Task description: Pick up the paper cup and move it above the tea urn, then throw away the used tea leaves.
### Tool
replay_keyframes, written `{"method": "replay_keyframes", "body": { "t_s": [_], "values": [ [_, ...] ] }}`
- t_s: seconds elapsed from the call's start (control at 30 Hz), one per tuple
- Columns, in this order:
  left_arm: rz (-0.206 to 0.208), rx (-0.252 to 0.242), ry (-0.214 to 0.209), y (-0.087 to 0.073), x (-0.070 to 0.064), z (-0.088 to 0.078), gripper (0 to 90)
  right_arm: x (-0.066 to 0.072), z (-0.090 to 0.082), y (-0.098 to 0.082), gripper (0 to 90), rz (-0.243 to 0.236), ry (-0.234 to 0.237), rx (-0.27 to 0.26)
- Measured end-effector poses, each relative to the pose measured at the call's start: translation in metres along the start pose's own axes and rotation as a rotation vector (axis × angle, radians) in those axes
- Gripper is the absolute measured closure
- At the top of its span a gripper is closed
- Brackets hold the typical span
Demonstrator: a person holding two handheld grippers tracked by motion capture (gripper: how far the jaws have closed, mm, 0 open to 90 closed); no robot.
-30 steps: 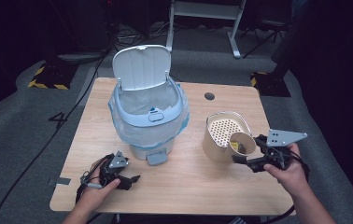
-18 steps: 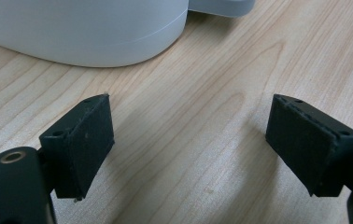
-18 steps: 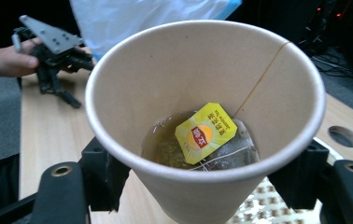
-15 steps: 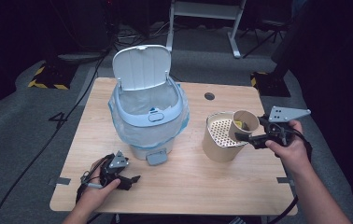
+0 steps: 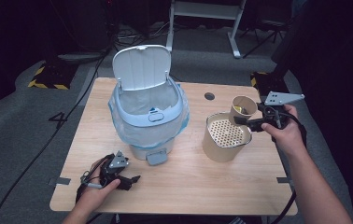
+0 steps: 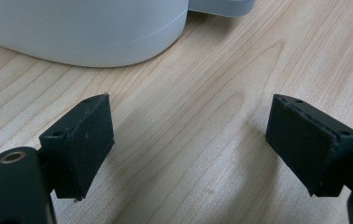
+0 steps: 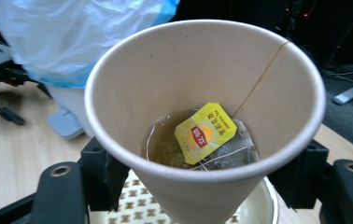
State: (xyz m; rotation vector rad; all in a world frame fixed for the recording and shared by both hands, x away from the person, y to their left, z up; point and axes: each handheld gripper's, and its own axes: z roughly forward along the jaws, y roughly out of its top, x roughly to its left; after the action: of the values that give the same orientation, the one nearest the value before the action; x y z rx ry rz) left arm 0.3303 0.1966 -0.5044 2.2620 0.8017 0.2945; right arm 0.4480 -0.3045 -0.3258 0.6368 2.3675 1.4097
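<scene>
- Right gripper (image 5: pixel 244 120) pinching small tan paper cup (image 5: pixel 243 108), held over tall tan holed container (image 5: pixel 225 137).
- Yellow-tagged tea bag (image 7: pixel 205 133) lying inside.
- Left gripper (image 5: pixel 129 178) spread wide, low on wooden table (image 5: pixel 188 186).

A paper cup (image 5: pixel 243 108) is being held over a strainer-topped container (image 5: pixel 226 136) on a wooden counter (image 5: pixel 184 182).
The right gripper (image 5: pixel 240 121) is gripping the cup just above the container's perforated insert, while the left gripper (image 5: pixel 132 179) is resting near the counter's front edge, beside a pale blue bin (image 5: pixel 147 116) lined with a bag, its lid standing open.
</scene>
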Motion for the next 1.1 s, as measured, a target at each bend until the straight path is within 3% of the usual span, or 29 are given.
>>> {"method": "replay_keyframes", "body": {
  "t_s": [0.23,0.37,0.7,0.83,1.1],
  "values": [
    [0.000,0.000,0.000,0.000,0.000,0.000,15.5,-0.012,0.009,-0.004,30.6,-0.022,-0.028,0.030],
    [0.000,0.000,0.000,0.000,0.000,0.000,15.5,-0.017,0.013,-0.006,30.6,-0.005,-0.032,0.030],
    [0.000,0.000,0.000,0.000,0.000,0.000,15.5,-0.013,0.020,-0.007,30.7,-0.045,-0.049,0.053],
    [0.000,0.000,0.000,0.000,0.000,0.000,15.5,-0.009,0.019,-0.006,30.9,-0.099,-0.072,0.065],
    [0.000,0.000,0.000,0.000,0.000,0.000,15.5,0.000,0.014,-0.002,31.6,-0.314,-0.194,0.103]
  ]
}}
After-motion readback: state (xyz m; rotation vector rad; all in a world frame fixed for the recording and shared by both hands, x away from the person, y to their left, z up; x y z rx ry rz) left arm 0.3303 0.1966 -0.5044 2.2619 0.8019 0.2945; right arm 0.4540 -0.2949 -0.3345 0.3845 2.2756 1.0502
